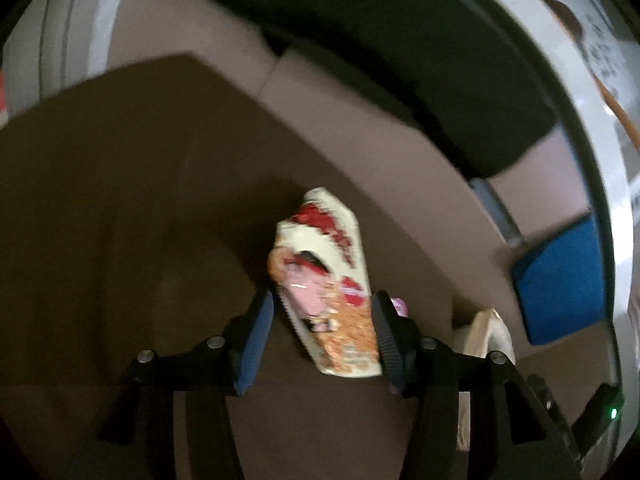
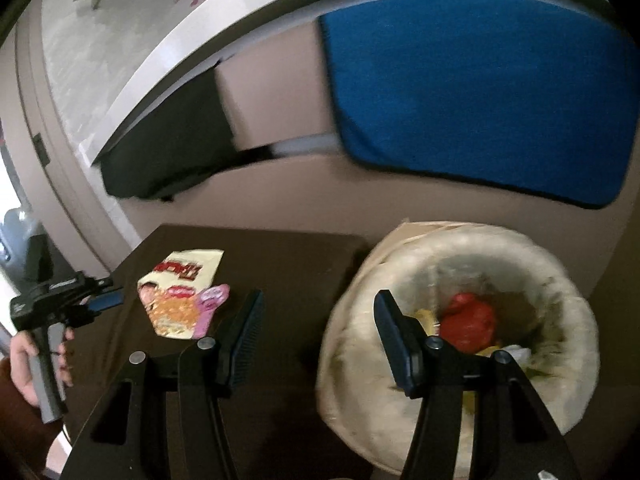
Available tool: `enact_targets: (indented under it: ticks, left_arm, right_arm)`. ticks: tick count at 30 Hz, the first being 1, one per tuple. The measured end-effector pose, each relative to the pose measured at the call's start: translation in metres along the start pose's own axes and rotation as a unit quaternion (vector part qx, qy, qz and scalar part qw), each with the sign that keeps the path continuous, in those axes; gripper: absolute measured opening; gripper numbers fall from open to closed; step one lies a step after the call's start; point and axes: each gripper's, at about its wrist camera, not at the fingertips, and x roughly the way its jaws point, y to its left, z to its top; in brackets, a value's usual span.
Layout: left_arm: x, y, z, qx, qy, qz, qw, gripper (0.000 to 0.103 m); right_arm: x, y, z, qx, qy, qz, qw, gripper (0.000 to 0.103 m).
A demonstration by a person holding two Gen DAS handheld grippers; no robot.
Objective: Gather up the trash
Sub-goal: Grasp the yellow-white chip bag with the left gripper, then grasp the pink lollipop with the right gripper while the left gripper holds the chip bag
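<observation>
Because both wrist views are smeared by motion blur, you cannot read the print on the snack wrapper or tell what the small pink wrapper tucked against it is. In your left view the pink piece is almost wholly hidden behind the right-hand finger, and the bin beside the table shows only as a pale sliver at the frame's lower right. The bin's contents are hard to sort out: a red crumpled piece, yellow and white scraps, the rest covered by your right gripper's finger.

The wrappers lie flat on a dark brown table, near its left side, touching each other. Just beside the table's right edge stands the trash bin, lined with a pale bag. Beyond lie a tan floor, a white ledge, a black panel and a blue cushion.

Your left gripper points down at the snack wrapper, which sits in the gap between its fingers; the jaws stand apart and the pads do not press on it. From the right camera you see that gripper at the table's left edge, your hand wrapped round its grey handle. Your right gripper hangs over the table's right edge and the bin's rim, jaws spread, nothing between them.
</observation>
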Motion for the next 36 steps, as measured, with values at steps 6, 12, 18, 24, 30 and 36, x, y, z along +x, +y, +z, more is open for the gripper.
enact_targets:
  ticks: [6, 12, 18, 24, 30, 36]
  left_arm:
    - [0.038, 0.014, 0.006, -0.064, 0.029, -0.014, 0.9974, 0.056]
    - [0.053, 0.001, 0.008, -0.059, 0.041, -0.004, 0.9974, 0.021]
    - [0.009, -0.032, 0.010, 0.072, -0.024, 0.013, 0.9970, 0.007]
    - [-0.054, -0.039, 0.000, 0.162, -0.082, 0.084, 0.9798, 0.007]
    - [-0.067, -0.022, -0.012, 0.157, -0.070, 0.087, 0.9813, 0.007]
    - [-0.060, -0.019, -0.019, 0.161, -0.064, 0.090, 0.9809, 0.007]
  right_arm:
    - [0.015, 0.018, -0.009, -0.022, 0.026, -0.001, 0.999, 0.054]
    - [0.022, 0.018, -0.017, -0.017, 0.045, -0.002, 0.999, 0.054]
    - [0.034, 0.032, -0.020, -0.030, 0.062, 0.011, 0.998, 0.054]
    - [0.057, 0.066, -0.017, -0.058, 0.072, 0.041, 0.995, 0.054]
    - [0.098, 0.114, -0.014, -0.106, 0.091, 0.062, 0.988, 0.054]
    - [0.134, 0.141, -0.016, -0.143, 0.117, 0.047, 0.982, 0.054]
